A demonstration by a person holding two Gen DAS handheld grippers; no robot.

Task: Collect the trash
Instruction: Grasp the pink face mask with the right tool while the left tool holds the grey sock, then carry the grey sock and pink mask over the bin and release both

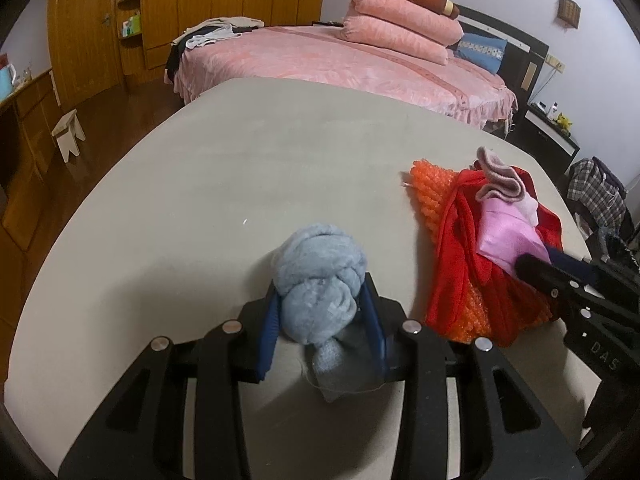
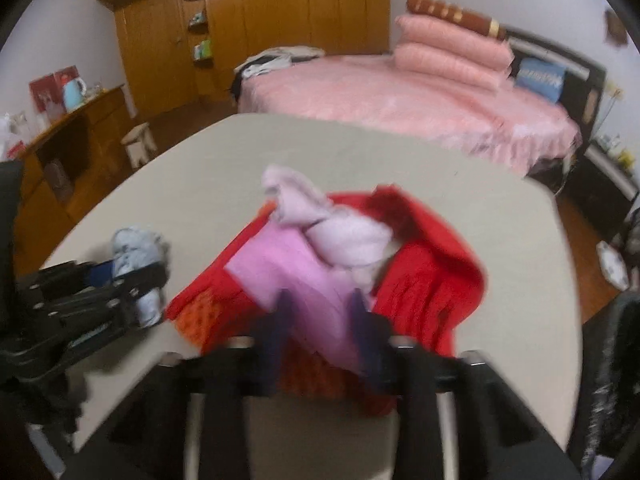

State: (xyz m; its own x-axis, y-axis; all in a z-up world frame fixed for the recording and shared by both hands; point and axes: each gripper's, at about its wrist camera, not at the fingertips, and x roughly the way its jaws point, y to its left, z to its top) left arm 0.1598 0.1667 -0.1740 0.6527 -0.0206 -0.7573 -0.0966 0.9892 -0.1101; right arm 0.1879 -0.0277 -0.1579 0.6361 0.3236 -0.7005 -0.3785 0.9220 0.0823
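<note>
On the grey table my left gripper is shut on a rolled light blue cloth, which bulges out between the blue pads. To its right lies a heap: an orange knobbly mat, a red cloth, a pink cloth and a pale pink sock on top. In the blurred right wrist view, my right gripper has its fingers on either side of the pink cloth and pinches it at the heap's near edge. The left gripper with the blue cloth shows at the left.
A pink bed with stacked pillows stands behind the table. Wooden wardrobes line the far wall, with a small white stool on the floor at left. A plaid garment hangs beyond the table's right edge.
</note>
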